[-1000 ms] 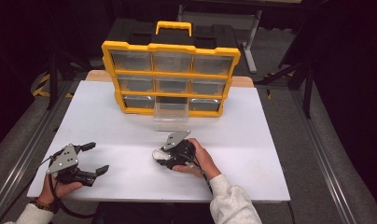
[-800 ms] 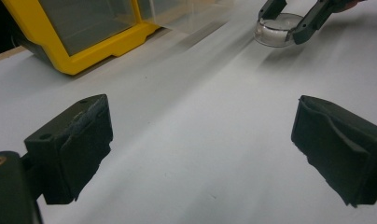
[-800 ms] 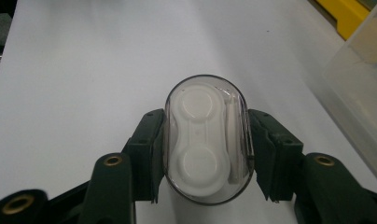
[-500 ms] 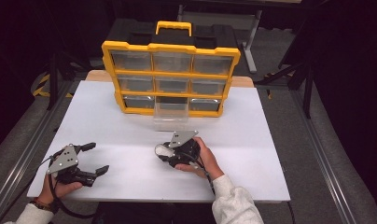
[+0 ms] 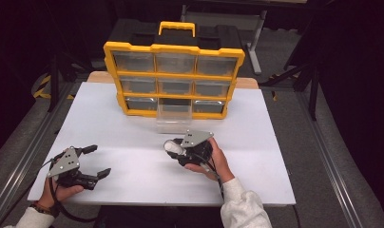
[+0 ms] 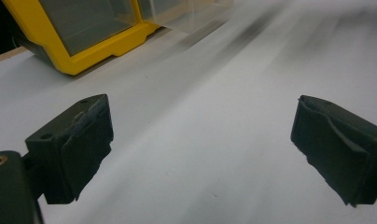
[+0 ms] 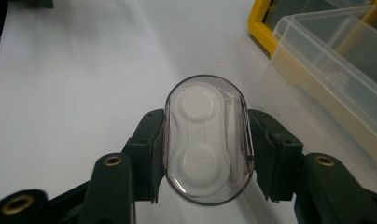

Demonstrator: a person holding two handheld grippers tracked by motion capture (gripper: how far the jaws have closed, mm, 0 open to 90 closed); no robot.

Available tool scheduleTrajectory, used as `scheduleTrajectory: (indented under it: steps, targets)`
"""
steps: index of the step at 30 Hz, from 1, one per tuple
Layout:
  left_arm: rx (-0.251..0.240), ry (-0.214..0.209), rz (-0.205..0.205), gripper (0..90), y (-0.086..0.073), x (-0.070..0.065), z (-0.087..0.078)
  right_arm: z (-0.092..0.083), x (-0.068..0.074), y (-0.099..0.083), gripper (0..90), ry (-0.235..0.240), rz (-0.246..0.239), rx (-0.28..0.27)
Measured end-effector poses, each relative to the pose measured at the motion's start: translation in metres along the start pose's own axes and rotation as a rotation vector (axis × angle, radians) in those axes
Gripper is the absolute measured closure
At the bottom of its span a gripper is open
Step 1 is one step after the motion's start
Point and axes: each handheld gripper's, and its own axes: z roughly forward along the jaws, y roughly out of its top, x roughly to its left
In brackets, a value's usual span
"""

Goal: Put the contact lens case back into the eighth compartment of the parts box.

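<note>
My right gripper is shut on a clear oval case with a white contact lens holder inside, held just above the table's middle. The same lens case shows white at the gripper's tip in the high view. Beyond it, a clear drawer is pulled out of the bottom middle slot of the yellow drawer organizer. That drawer lies at the upper right of the right gripper view. My left gripper rests open at the table's front left, nothing between its fingers.
The white table has open surface between the two grippers and in front of the organizer. Dark floor, metal rails and stand legs surround the table. The organizer's corner sits far ahead of the left gripper.
The right gripper with the lens case has shifted slightly toward the pulled-out drawer. The left gripper has stayed in place, open.
</note>
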Motion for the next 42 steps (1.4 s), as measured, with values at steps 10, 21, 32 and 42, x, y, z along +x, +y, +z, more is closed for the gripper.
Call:
scheduleTrajectory:
  steps: [10,21,32,42]
  targets:
    - [-0.001,-0.002,-0.001,6.8,0.000,0.000,0.000,-0.020,-0.006,0.003,49.9,-0.055,0.008,-0.051]
    - [0.005,-0.004,-0.002,6.8,0.000,-0.001,0.002,-0.038,-0.012,0.006,49.9,-0.122,0.027,-0.119]
    - [0.005,-0.011,-0.001,6.9,0.000,-0.001,0.001,-0.045,-0.024,0.011,49.9,-0.192,0.048,-0.171]
    - [0.001,-0.019,-0.005,7.0,0.000,0.000,0.001,-0.048,-0.042,0.027,49.9,-0.226,0.046,-0.185]
